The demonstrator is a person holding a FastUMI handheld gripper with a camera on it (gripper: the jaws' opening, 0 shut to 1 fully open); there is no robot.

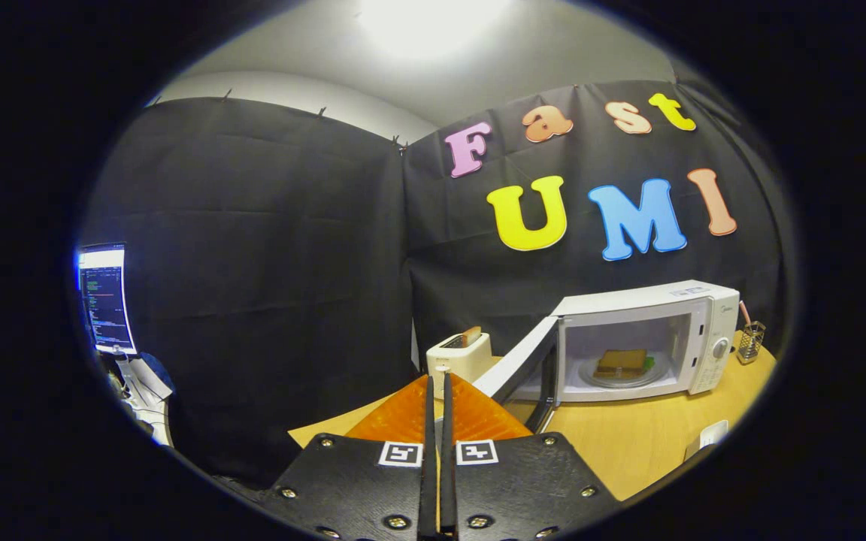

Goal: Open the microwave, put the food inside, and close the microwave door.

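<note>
Gripper (437,391) fingers pressing together on nothing, microwave (647,342) sitting beyond with door (519,361) hanging open, sandwich (621,363) resting on plate (658,373) inside, toaster (459,357) standing beside it

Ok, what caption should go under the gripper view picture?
Food sits on a plate inside the microwave, its door open, while the gripper waits with fingers shut beside the toaster.

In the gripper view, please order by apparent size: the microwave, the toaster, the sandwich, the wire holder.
1. microwave
2. toaster
3. sandwich inside the microwave
4. wire holder

The gripper has its fingers closed together, holding nothing.
</note>
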